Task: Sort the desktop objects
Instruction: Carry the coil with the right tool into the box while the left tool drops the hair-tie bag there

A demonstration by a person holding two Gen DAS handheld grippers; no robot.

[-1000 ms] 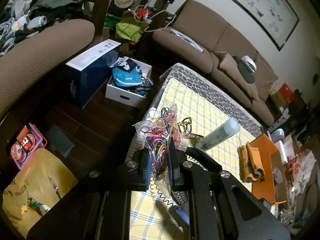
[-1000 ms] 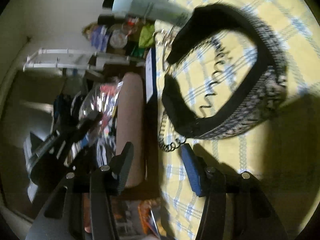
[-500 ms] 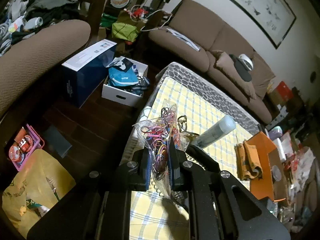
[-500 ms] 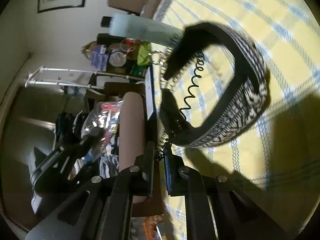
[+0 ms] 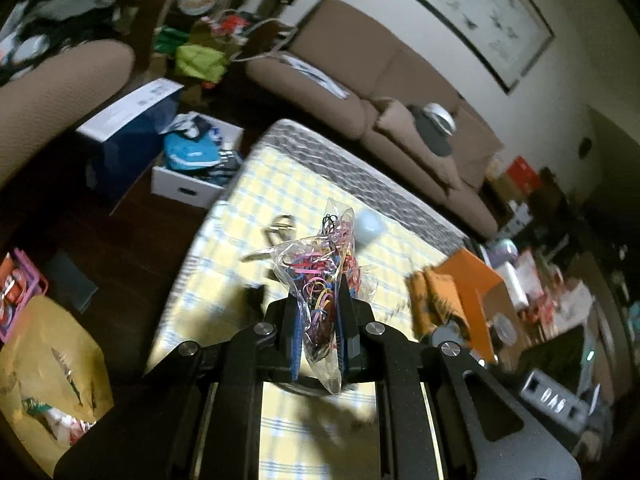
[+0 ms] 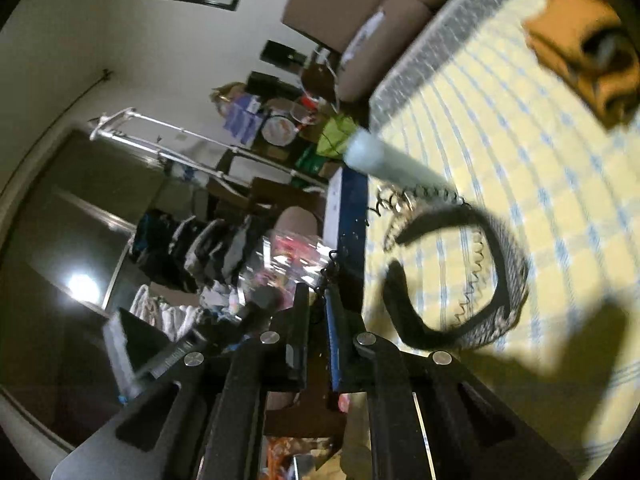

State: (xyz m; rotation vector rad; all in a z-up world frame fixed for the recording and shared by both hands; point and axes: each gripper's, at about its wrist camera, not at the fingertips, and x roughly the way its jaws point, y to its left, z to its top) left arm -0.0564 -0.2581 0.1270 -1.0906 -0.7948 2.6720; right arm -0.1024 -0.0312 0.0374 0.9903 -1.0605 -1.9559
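Bag point(image 5: 320, 280) in L tool point(image 5: 319, 320), coil point(image 6: 326, 276) in R tool point(image 6: 317, 304)

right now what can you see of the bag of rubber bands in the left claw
The bag of rubber bands is clear, crinkled plastic, stuffed with thin loops in pink, blue, yellow and black. The left claw is shut on its lower half, so it stands upright above the yellow checked tablecloth, its bottom corner poking below the blue pads.

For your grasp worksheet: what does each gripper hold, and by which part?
The left gripper clamps a clear plastic bag of coloured rubber bands near its lower end. The right gripper pinches one end of a black spiral hair tie.
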